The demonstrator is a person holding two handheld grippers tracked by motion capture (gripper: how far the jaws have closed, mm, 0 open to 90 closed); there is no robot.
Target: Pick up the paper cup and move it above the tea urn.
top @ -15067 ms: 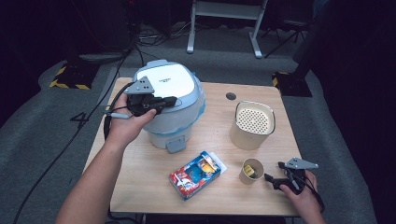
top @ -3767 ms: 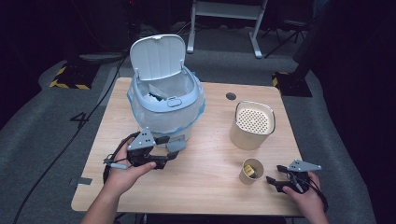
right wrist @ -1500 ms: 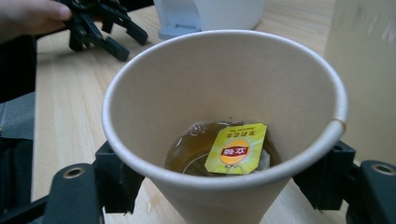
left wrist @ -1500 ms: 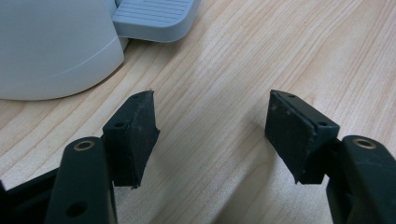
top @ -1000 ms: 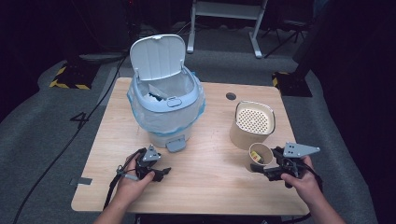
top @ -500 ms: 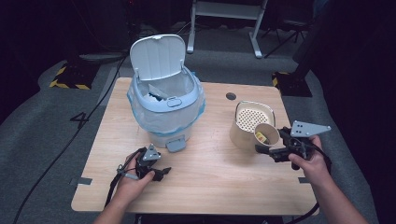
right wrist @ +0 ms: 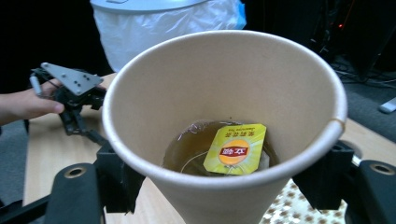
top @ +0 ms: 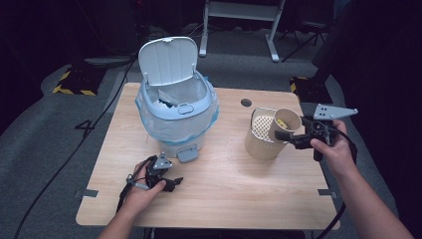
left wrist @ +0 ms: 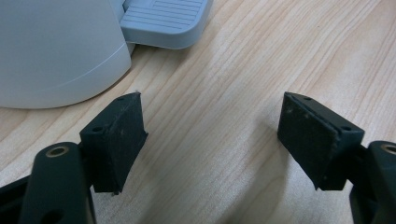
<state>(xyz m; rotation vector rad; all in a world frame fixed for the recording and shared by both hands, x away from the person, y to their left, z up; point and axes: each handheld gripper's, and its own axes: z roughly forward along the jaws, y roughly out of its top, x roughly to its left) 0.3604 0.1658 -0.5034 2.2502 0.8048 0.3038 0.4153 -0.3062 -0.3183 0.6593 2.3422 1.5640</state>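
Observation:
My right gripper [top: 284, 130] is shut on a brown paper cup [top: 286, 121] and holds it tilted in the air above a beige canister [top: 260, 137]. In the right gripper view the cup [right wrist: 224, 93] sits between the jaws of that gripper [right wrist: 219, 186], with tea and a yellow tea-bag tag [right wrist: 236, 149] inside. My left gripper [top: 166, 182] rests on the table in front of the bin [top: 175, 112]. Its jaws have just been opening, and the left gripper [left wrist: 210, 140] has nothing but bare wood between them.
The pale blue pedal bin stands at the back left with its lid [top: 168, 59] up and a liner bag inside. Its pedal [left wrist: 163, 21] lies just ahead of my left gripper. The canister has a perforated top. A cable hole [top: 246, 102] marks the wooden table [top: 239, 194].
My right gripper has risen with the cup and carried it back to above the beige canister. The left hand has stayed where it was near the bin's pedal.

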